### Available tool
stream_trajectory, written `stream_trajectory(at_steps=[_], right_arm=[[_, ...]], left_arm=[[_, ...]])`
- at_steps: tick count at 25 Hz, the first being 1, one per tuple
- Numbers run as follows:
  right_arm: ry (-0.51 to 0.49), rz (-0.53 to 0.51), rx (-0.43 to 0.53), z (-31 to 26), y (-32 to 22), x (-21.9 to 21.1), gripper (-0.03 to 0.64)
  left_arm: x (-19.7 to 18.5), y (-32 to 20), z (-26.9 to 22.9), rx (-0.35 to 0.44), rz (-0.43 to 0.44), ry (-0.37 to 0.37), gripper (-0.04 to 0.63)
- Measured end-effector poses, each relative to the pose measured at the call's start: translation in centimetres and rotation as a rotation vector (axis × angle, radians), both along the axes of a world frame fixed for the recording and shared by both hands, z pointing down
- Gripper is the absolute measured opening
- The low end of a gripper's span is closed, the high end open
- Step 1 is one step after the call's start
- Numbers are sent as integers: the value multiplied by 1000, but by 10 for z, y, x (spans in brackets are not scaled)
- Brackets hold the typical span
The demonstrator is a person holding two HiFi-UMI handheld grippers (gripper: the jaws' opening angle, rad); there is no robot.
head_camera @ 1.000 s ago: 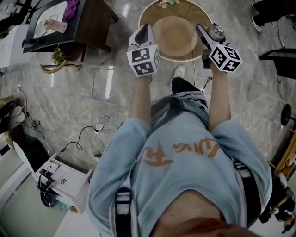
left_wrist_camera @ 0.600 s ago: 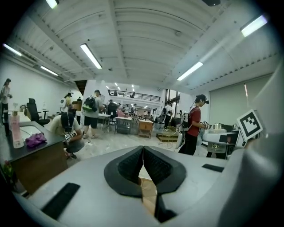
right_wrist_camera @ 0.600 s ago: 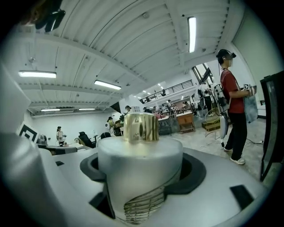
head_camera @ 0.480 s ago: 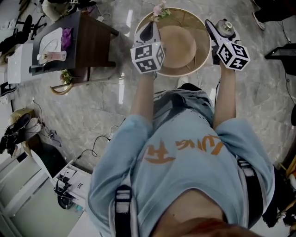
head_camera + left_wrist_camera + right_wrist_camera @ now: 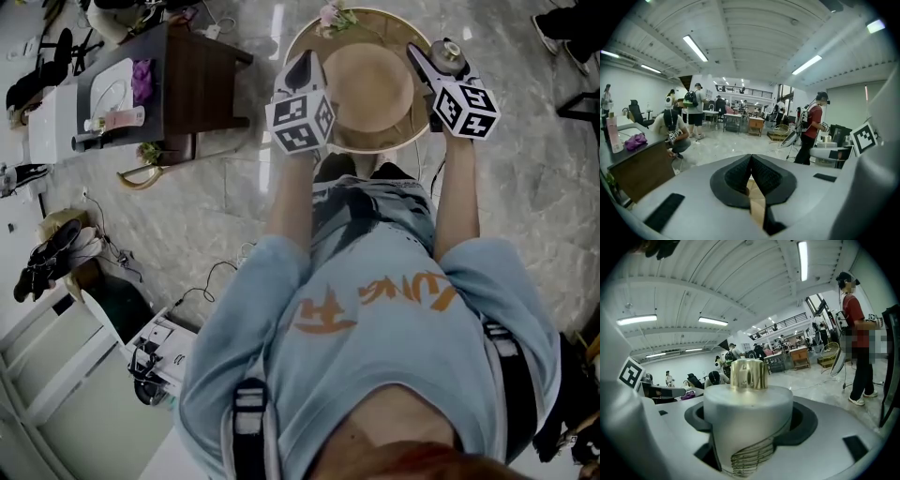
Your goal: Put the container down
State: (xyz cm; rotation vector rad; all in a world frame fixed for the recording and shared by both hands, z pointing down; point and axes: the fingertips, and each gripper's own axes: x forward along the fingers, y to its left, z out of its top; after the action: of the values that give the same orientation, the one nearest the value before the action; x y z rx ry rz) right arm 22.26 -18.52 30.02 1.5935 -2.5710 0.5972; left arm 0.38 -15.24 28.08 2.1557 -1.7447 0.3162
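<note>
My right gripper [image 5: 427, 56] is shut on a white cylindrical container [image 5: 747, 427] with a gold cap [image 5: 749, 374]; in the head view the container [image 5: 449, 54] is held upright over the right edge of a round wooden table [image 5: 298, 39]. The left gripper [image 5: 302, 67] has its jaws closed on the edge of a tan, hat-shaped round piece [image 5: 372, 86], a sliver of which shows between its pads [image 5: 740, 176]. That tan piece hangs over the middle of the round table, between the two grippers.
Small pink flowers [image 5: 334, 15] lie at the round table's far edge. A dark wooden table [image 5: 197, 70] with a tray and a pink bottle [image 5: 114, 120] stands to the left. Cables [image 5: 202, 279] and a white device [image 5: 155, 361] lie on the marble floor. People stand farther off in the hall.
The person has stepped closer to the round table, so both grippers now hang over it. Both holds are unchanged.
</note>
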Motion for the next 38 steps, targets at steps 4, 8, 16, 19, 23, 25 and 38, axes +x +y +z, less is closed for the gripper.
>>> stream_trajectory(at_steps=[4, 8, 16, 19, 23, 25, 38], right_arm=[[34, -46, 9, 2, -9, -22, 360], [66, -20, 9, 2, -28, -17, 360], [110, -29, -135, 69, -8, -40, 360], [121, -52, -208, 108, 2, -56, 360], [130, -85, -263, 153, 7, -75, 359], [134, -100, -275, 171, 7, -83, 360], [226, -128, -374, 303, 25, -116, 359]], left_arm=[[-10, -18, 8, -15, 7, -1, 28], [-3, -43, 9, -15, 56, -12, 27], [-11, -46, 69, -122, 106, -1, 27], [-14, -43, 105, -176, 135, 8, 28], [-17, -45, 151, -228, 165, 12, 28], [-17, -47, 170, -245, 179, 10, 28], [-19, -39, 294, -348, 240, 30, 26]])
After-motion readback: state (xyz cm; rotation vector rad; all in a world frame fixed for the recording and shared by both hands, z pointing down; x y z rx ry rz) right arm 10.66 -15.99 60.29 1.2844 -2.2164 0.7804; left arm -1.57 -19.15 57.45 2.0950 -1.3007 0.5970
